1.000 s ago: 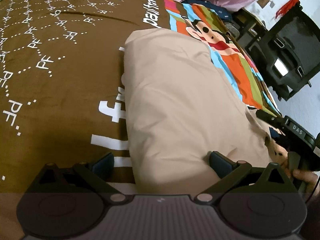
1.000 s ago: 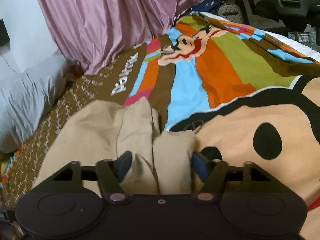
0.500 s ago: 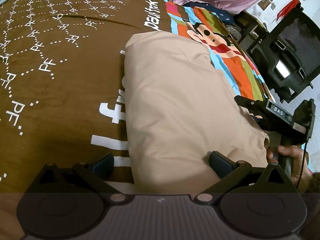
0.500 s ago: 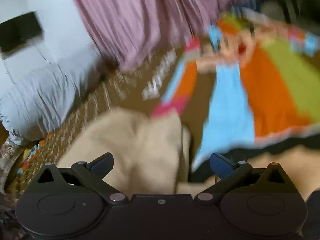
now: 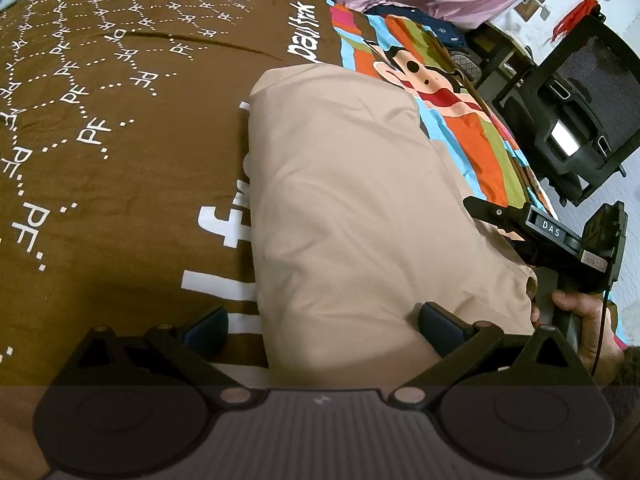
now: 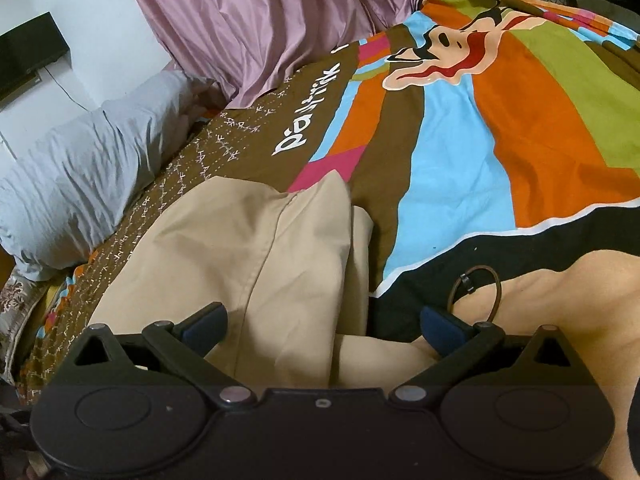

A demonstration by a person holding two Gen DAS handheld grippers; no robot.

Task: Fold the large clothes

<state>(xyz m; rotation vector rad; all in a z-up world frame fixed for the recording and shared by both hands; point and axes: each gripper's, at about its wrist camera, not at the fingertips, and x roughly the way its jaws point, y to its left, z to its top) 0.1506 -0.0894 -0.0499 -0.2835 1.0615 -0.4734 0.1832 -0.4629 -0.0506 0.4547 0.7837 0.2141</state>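
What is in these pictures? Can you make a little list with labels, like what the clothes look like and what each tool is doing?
clothes: beige garment, folded, lying on the bed
bed cover: brown and striped cartoon bedspread
left tool: open, fingers either side of the garment's near edge
right tool: open, over the garment's near end, gripping nothing
nearby: grey pillow, purple curtain, black chair

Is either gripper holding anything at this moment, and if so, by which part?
Nothing is held. The left gripper and right gripper both have their jaws spread wide over the folded beige cloth garment, clamping no fabric.
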